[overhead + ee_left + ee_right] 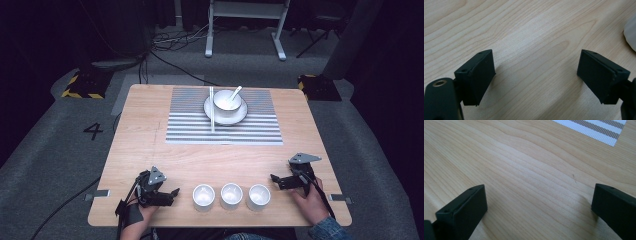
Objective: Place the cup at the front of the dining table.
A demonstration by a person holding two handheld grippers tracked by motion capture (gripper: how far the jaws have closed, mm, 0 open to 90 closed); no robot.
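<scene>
While jaws gape wide, left tool (535, 75) and right tool (539, 207) hold nothing above table (150, 150).

You've got a pale wood-grain table (150, 150), smooth and matt, a woven-looking striped placemat (190, 125), and three glossy white cups (231, 196), ceramic by the look.

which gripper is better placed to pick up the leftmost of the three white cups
Left. The left gripper sits open right beside the leftmost cup, jaws pointing toward it. The right gripper is past the other two cups.
</scene>
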